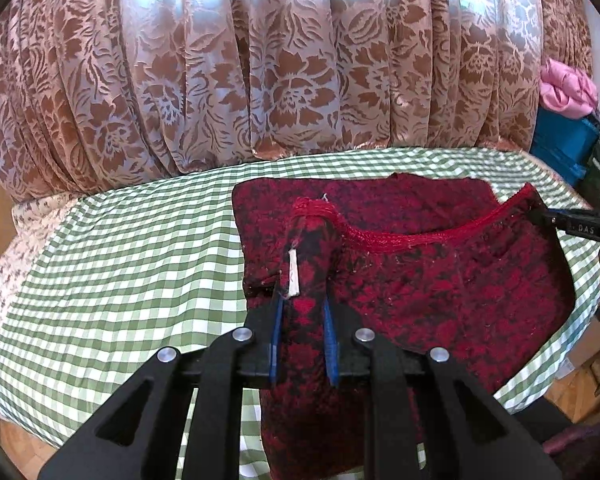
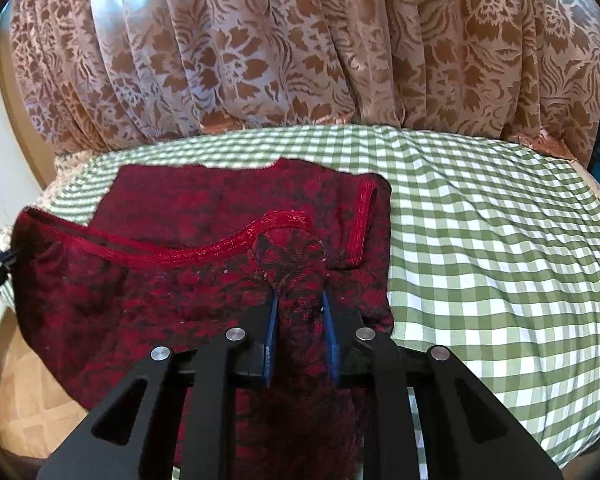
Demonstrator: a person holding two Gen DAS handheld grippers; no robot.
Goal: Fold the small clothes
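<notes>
Left wrist view, one red garment [image 1: 440,280], two claws clamping it

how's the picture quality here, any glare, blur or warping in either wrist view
Left wrist view: daylight glares through the curtain; fisheye bows the checked cloth; red garment sharp, white tag readable. Right wrist view: same backlit curtain, corners vignetted black, garment slightly soft, checks curved.

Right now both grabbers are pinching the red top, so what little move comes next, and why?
Probably carry both pinched corners forward and lay them on the far half. The left gripper and right gripper each clamp a bunch of the red top, its trimmed edge hangs lifted between them, and the far part lies flat on the checked cloth.
</notes>
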